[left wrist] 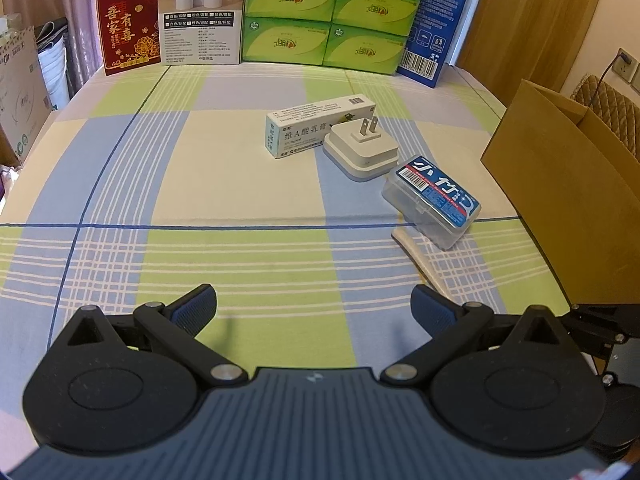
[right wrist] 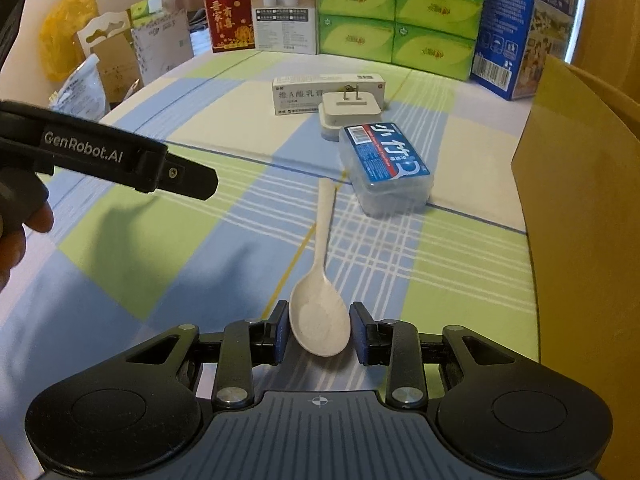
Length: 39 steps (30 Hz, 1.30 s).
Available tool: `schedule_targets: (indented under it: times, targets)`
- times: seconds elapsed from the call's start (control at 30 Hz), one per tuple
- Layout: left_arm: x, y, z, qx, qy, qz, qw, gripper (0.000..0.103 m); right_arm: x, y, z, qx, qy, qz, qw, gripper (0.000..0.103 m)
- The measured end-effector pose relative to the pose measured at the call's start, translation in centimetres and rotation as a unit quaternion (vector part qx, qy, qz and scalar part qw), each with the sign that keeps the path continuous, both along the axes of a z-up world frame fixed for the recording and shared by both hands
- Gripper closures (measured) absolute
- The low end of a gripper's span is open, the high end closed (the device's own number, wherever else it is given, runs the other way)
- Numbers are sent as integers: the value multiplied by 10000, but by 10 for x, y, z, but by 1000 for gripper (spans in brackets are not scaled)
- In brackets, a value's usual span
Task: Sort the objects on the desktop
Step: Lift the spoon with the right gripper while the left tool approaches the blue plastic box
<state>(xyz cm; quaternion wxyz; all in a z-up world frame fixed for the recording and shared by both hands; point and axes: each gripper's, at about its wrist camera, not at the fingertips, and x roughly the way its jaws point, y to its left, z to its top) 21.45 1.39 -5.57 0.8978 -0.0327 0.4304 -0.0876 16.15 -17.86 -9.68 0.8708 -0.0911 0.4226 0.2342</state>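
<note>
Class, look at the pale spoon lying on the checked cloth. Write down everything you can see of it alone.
The spoon is cream-coloured, matte, plastic-looking, with an oval bowl and a long flat handle. It lies flat on the tablecloth, bowl facing up and nearest the right claw, whose pads flank the bowl without clearly squeezing it. The handle runs away towards the clear dental-floss box, its tip close beside that box; contact cannot be judged.
</note>
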Motion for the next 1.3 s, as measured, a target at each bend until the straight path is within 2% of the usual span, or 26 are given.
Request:
schedule_targets:
  times: [0.3,0.6,0.77,0.87,0.93,1.1,1.3]
  targets:
    - [0,0,0,5,4,-20,10000,2,4,-7,3,392,171,-289,9987,68]
    - [0,-1,0,21,9,-25,10000,1,-1,-1,3,252,116,-202,9994,74]
    - [0,1,1,13,-21,8,10000,1,-10,-2,21,238,-496,-170,9983,74]
    - [1,2,1,4,-26,38,10000,2,-8,-8,32,273,-836,-382,9954,74]
    - [2,2,1,5,-32,43,10000,2,0,-11,37,90,-1000,-576,9933,74]
    - [1,-1,2,25,-64,-36,10000,2,35,-14,35,-429,-1025,-915,9896,74]
    - [2,0,2,26,-66,-3,10000,2,66,-12,13,-1020,-771,-700,9893,74]
